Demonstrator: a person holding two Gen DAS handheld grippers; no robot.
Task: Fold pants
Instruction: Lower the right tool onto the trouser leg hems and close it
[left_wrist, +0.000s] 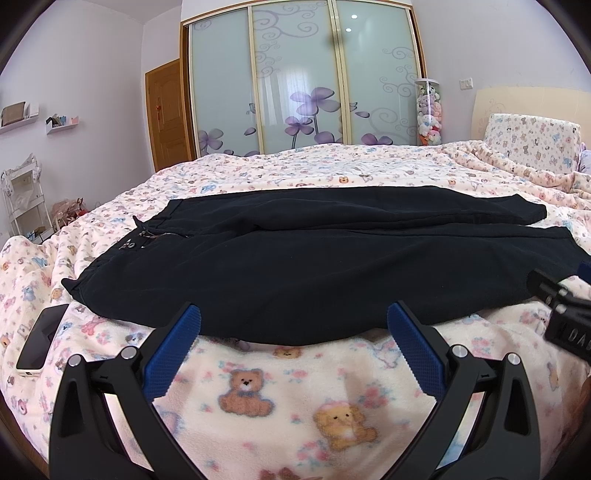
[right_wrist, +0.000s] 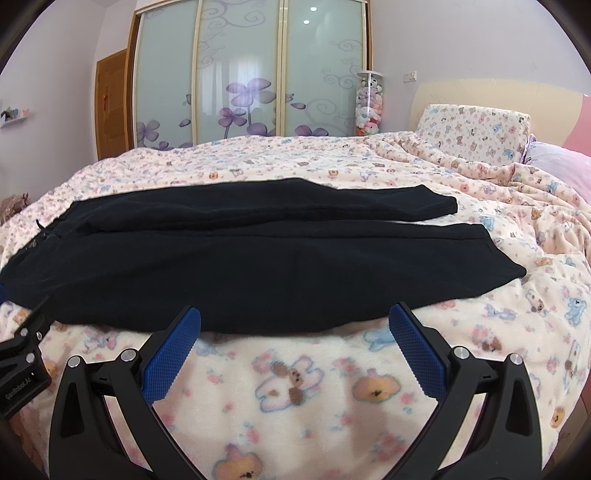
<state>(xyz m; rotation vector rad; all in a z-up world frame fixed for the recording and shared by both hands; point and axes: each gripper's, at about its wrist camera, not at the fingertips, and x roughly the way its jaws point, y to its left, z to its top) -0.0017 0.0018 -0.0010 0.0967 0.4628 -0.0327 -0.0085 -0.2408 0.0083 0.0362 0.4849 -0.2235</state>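
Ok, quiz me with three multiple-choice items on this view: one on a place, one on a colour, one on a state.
1. Where does the phone lie?
A. on the pants
B. on the blanket, left of the waistband
C. on the pillow

2. What colour are the pants?
A. black
B. pink
C. white

3. How do the jaws of the left gripper and right gripper stand?
A. both shut on cloth
B. one open, one shut
C. both open, holding nothing

Answers: 1 B, it rests on the bear-print blanket beside the waist end. 2 A, dark cloth against pale bedding. 3 C, wide gaps show blanket between the pads.
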